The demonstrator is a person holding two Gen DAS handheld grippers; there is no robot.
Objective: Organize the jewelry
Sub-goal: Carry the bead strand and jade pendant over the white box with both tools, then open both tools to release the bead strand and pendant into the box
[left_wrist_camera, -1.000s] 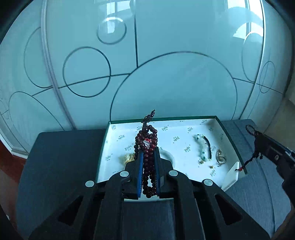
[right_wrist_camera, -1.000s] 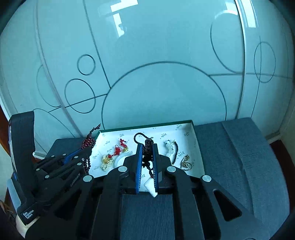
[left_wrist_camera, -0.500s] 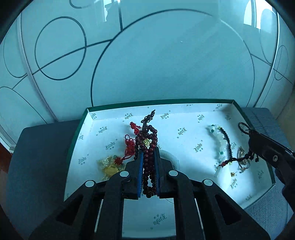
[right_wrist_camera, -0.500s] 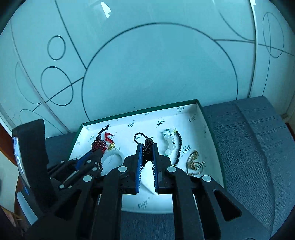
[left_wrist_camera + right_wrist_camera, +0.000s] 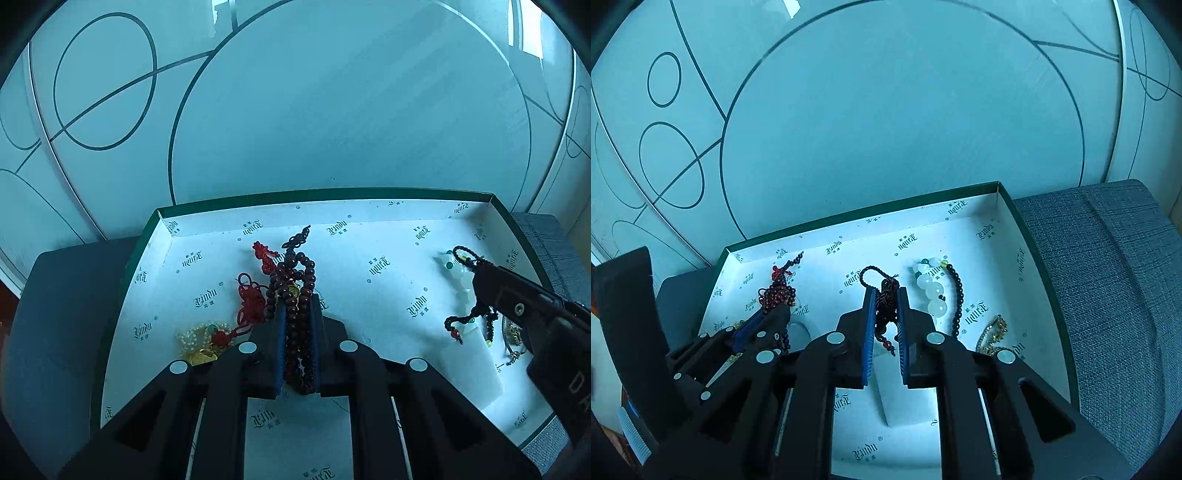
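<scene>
Both tongs are clamped on jewelry over the green-rimmed box (image 5: 325,194). Left tongs (image 5: 297,306), frame center, pinch a dark red bead strand (image 5: 295,291); right tongs (image 5: 886,299) pinch a black knotted cord (image 5: 884,295). Inside lie a red knot charm (image 5: 251,306) at lower left, white bead bracelet (image 5: 932,291) and gold chain (image 5: 991,334) at right.

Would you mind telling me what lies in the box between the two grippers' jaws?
Only the box's bare printed lining, as the left wrist view shows, between the left gripper and the right gripper.
</scene>
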